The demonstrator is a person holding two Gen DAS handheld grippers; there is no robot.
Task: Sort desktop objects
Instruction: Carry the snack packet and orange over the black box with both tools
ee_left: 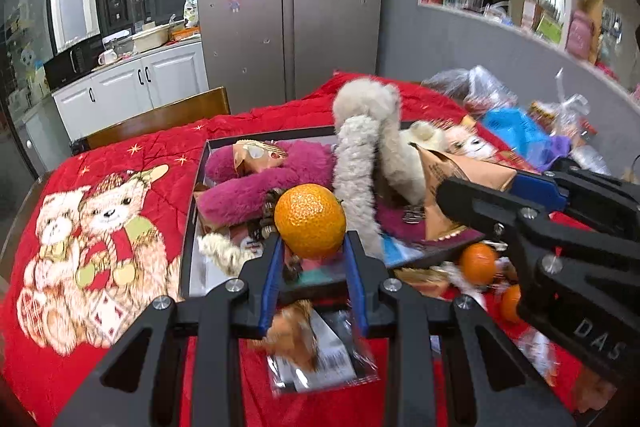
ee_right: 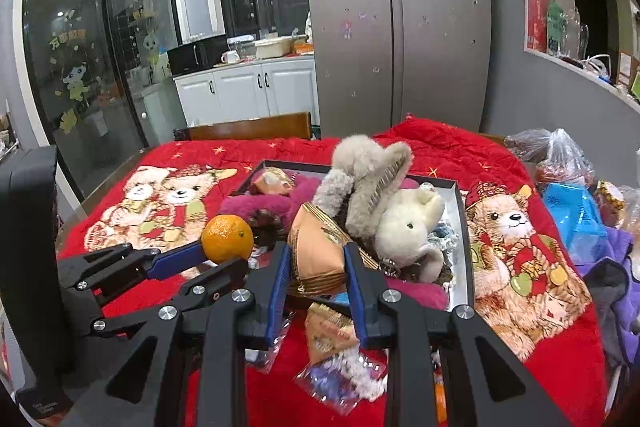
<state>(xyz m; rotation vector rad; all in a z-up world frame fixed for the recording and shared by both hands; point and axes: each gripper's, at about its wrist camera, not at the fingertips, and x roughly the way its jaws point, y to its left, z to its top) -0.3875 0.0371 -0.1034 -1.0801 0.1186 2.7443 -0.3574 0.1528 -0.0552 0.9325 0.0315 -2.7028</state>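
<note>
My left gripper (ee_left: 311, 247) is shut on an orange mandarin (ee_left: 310, 221) and holds it above the near edge of a shallow dark box (ee_left: 192, 211). It also shows in the right wrist view (ee_right: 228, 238). My right gripper (ee_right: 317, 259) is shut on a tan snack packet (ee_right: 318, 251), also over the box, and shows in the left wrist view (ee_left: 472, 173). The box holds a magenta plush (ee_left: 256, 187), a grey fluffy plush (ee_right: 368, 175) and a white plush (ee_right: 408, 227).
A red bear-print cloth (ee_left: 100, 227) covers the table. Two more mandarins (ee_left: 478, 263) and clear snack packets (ee_left: 320, 355) lie near the front. Plastic bags (ee_right: 560, 155) and a blue bag (ee_right: 572, 215) sit at the right. A wooden chair back (ee_right: 248, 127) stands behind.
</note>
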